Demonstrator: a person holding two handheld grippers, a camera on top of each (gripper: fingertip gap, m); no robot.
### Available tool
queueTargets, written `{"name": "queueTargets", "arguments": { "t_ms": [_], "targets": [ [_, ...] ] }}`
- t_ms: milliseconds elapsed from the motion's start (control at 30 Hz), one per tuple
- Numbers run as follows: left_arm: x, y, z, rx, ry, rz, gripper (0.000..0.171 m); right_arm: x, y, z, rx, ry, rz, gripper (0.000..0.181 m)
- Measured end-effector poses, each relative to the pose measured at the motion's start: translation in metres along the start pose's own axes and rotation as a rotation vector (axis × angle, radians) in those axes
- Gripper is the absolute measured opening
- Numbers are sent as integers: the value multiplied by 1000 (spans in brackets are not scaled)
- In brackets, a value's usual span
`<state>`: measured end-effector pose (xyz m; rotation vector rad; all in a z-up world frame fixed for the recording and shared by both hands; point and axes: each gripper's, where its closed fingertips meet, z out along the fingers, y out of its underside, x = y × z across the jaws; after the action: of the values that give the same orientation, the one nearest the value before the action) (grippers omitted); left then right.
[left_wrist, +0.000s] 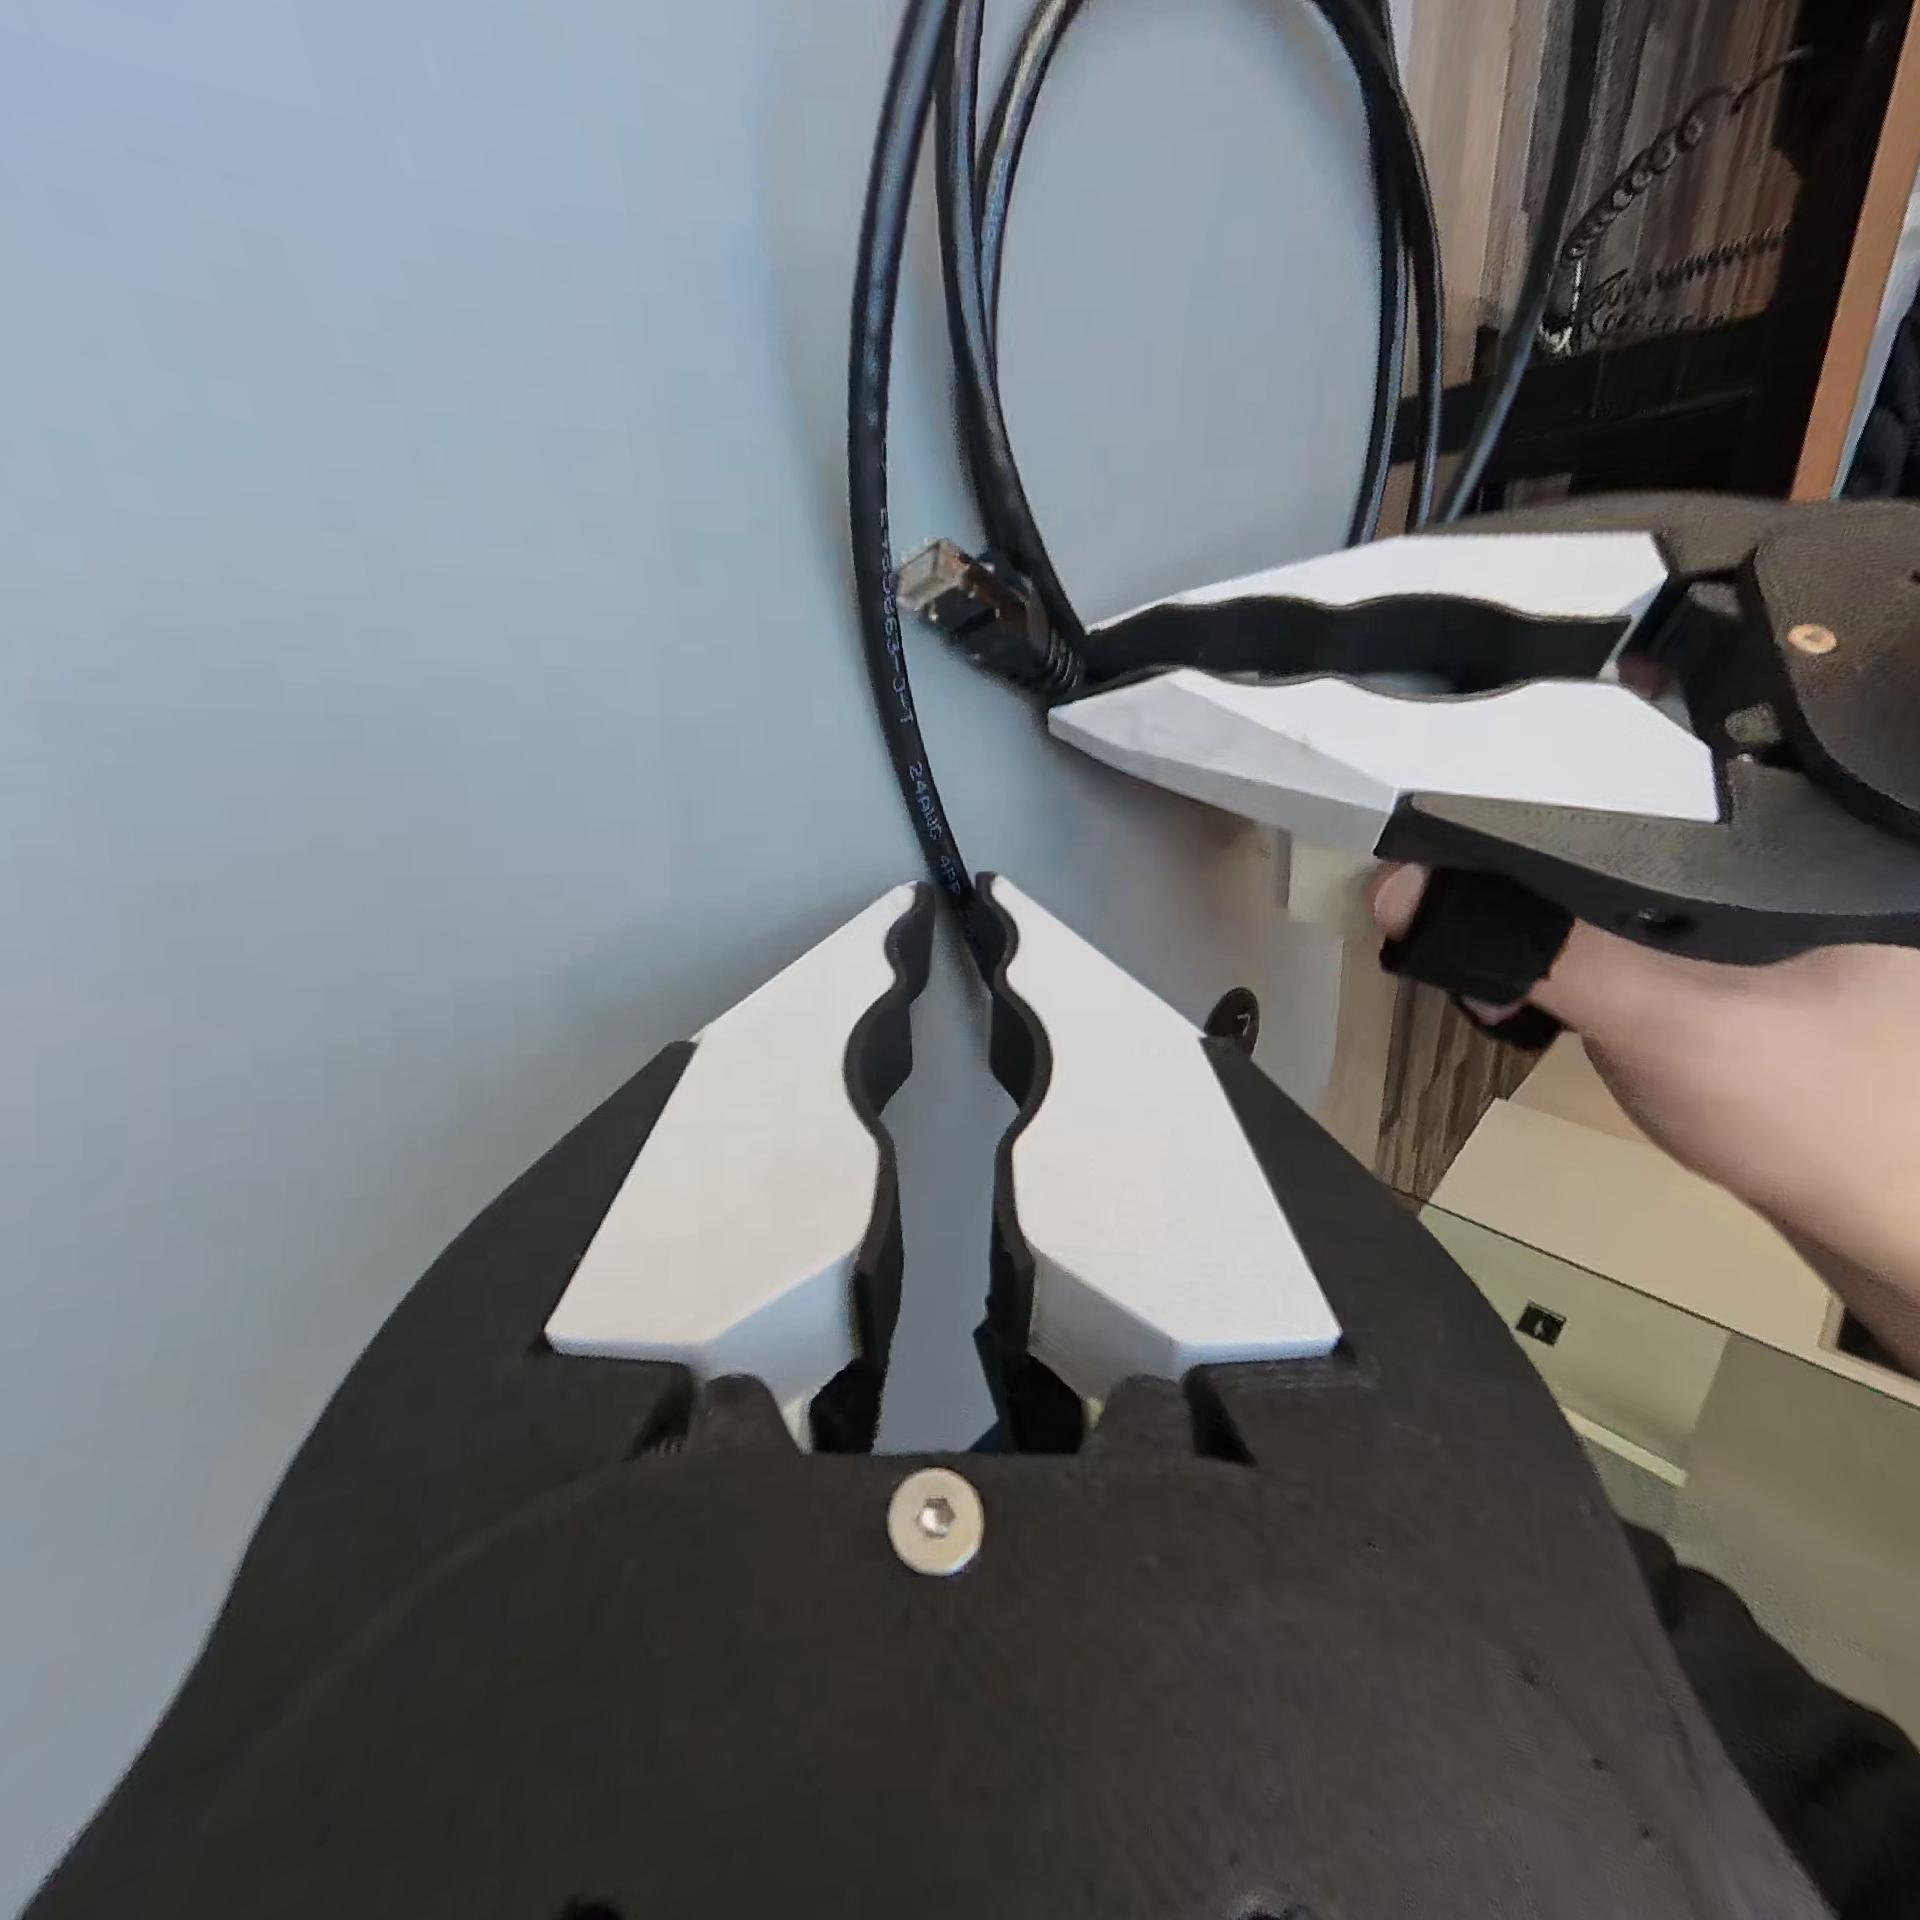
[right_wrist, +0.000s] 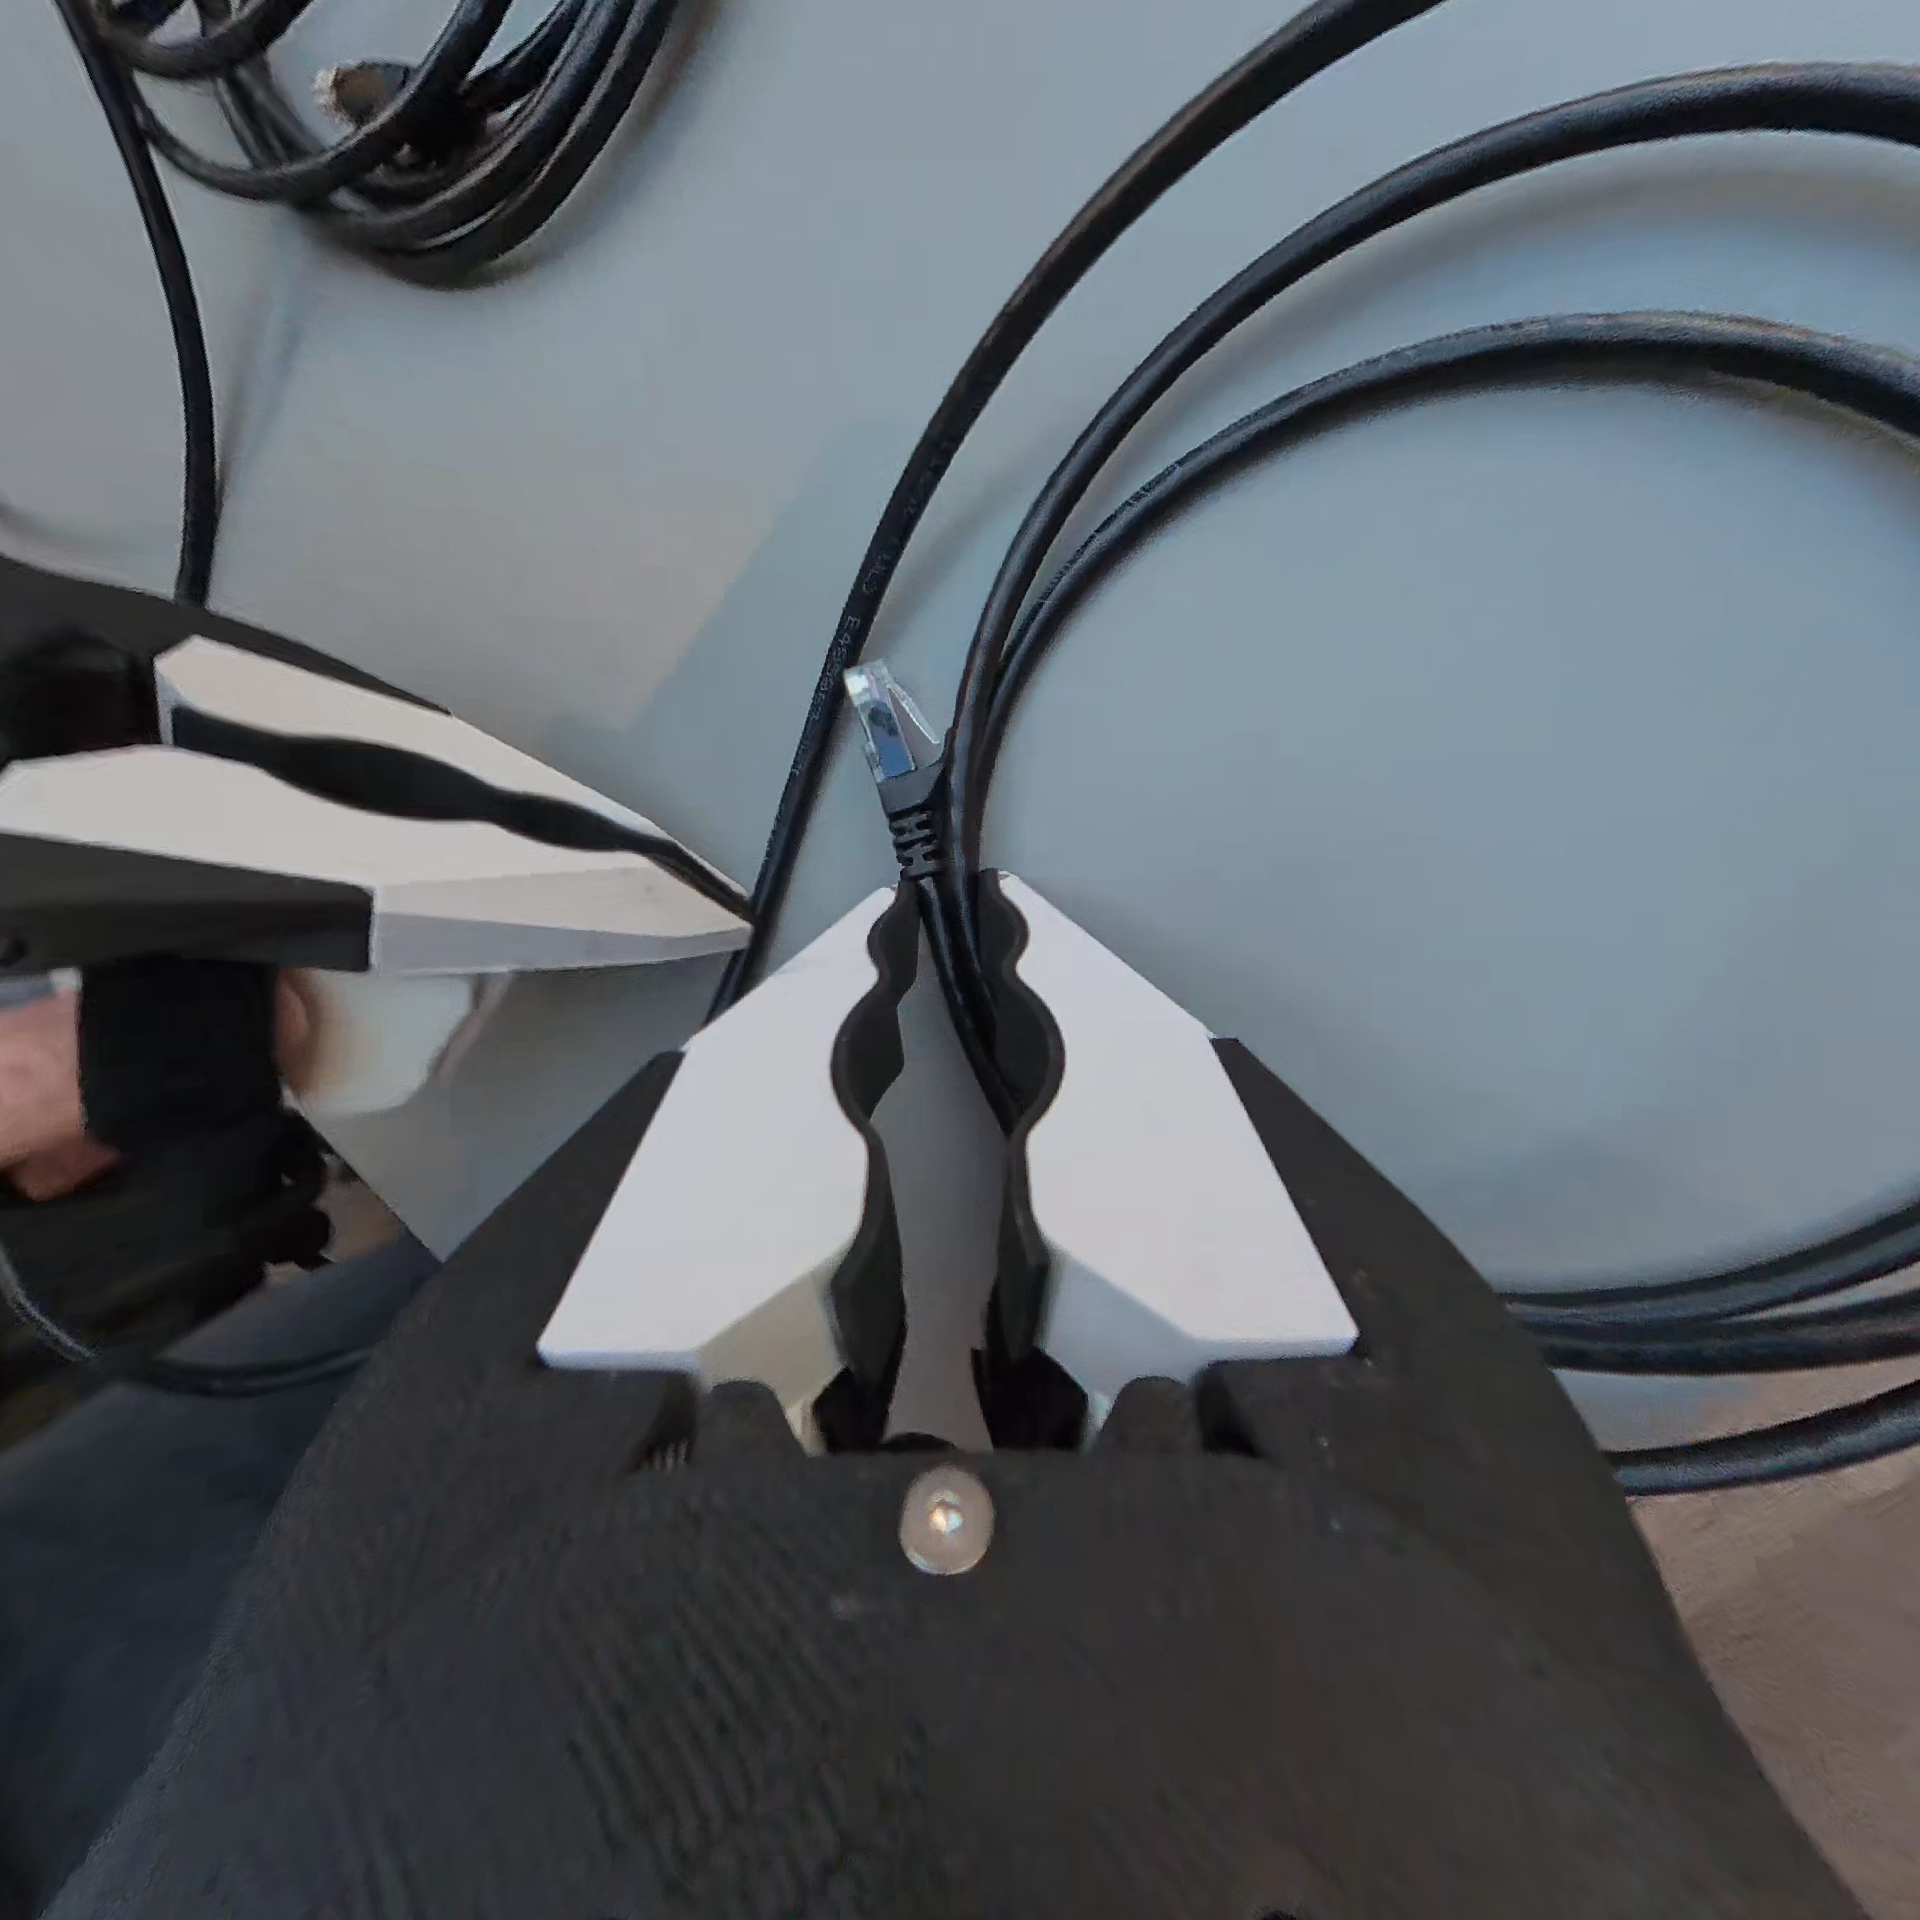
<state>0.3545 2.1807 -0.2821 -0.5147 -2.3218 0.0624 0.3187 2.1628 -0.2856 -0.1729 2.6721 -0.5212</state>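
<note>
A black network cable (left_wrist: 883, 416) lies in loops on a pale grey table (left_wrist: 364, 520). My left gripper (left_wrist: 954, 894) is shut on one strand of it at the fingertips. My right gripper (right_wrist: 943, 894) is shut on the cable's coiled strands just behind the clear plug (right_wrist: 885, 727), which sticks out past the tips. In the left wrist view the right gripper (left_wrist: 1070, 675) comes in from the right with the plug (left_wrist: 935, 582) at its tips. In the right wrist view the left gripper (right_wrist: 727, 914) shows at the left, pinching the outer strand (right_wrist: 883, 582).
A second bundle of black cable (right_wrist: 416, 156) with its own plug lies at the far left of the table. A hand (left_wrist: 1714, 1091) holds the right gripper's handle. Wooden furniture and a dark metal frame (left_wrist: 1662, 260) stand beyond the table's right edge. The tips of one gripper are about 4 cm away from the tips of the other.
</note>
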Motion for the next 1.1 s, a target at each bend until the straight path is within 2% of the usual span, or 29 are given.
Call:
{"name": "queueTargets", "arguments": {
  "t_ms": [133,267,433,500,633,733,800,933,1067,1100],
  "targets": [
    [3,-6,3,78,-10,-53,9,-9,-3,4,1,4,250,10],
    [13,-6,0,144,33,-99,32,-12,-6,7,-22,-22,329,10],
    [13,-12,-4,248,27,-243,42,-23,-5,9,-114,-169,227,14],
    [13,-11,-6,266,14,-275,45,-24,-5,7,-131,-248,247,18],
    [3,6,-18,291,-162,-241,50,-28,-8,8,-180,-370,223,20],
    [1,27,-29,285,-231,-262,50,-32,-8,8,-222,-360,144,26],
    [9,37,-31,284,-186,-305,48,-33,-7,7,-244,-322,79,31],
    [28,58,-10,204,-110,-374,49,-43,-7,8,-253,-274,34,49],
    [42,50,9,281,-89,-366,40,-46,-1,10,-292,-168,-111,50],
    [46,45,11,331,-69,-369,44,-45,1,11,-303,-125,-180,49]
  ]
}}
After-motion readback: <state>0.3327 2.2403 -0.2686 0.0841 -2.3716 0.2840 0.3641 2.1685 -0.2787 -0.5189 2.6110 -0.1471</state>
